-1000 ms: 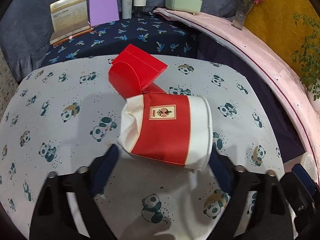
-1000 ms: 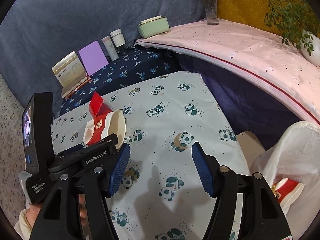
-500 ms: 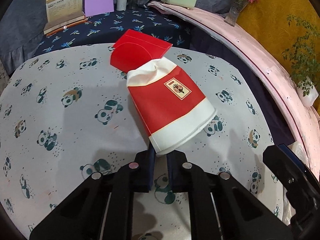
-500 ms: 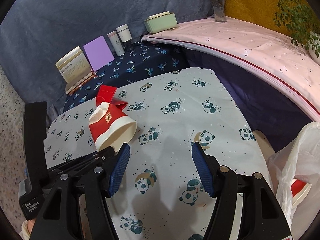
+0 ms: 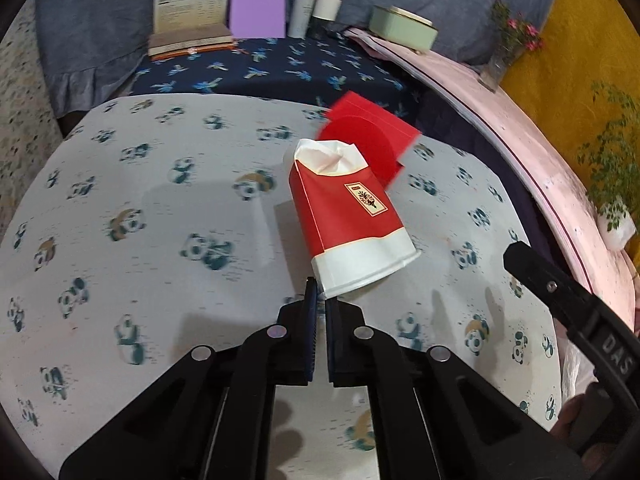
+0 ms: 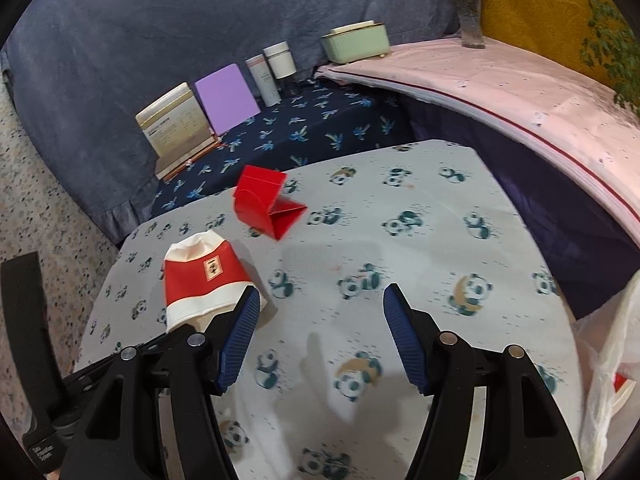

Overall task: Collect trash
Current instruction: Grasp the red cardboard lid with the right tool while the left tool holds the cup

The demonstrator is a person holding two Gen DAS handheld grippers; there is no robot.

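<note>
Jaws of our left gripper (image 5: 319,300) have just closed flat together on the white rim of the crushed red-and-white paper cup (image 5: 346,216), which we hold tilted above the panda-print tablecloth (image 5: 160,240), its crumpled bottom pointing away from us. Our right gripper (image 6: 318,332) stands partly open with nothing between its blue pads (image 6: 402,340), over the near middle of the cloth. In the right wrist view the cup (image 6: 204,280) sits toward the table's left edge, just beside the right gripper's left pad. A folded red paper box (image 6: 266,204) lies on the cloth near the far edge, beyond the cup. A white plastic bag (image 6: 608,368) with something red inside hangs at the table's right edge. Past the far edge, on a dark blue printed cloth (image 6: 320,132), stand a purple card (image 6: 228,98) and two white bottles (image 6: 272,72)
</note>
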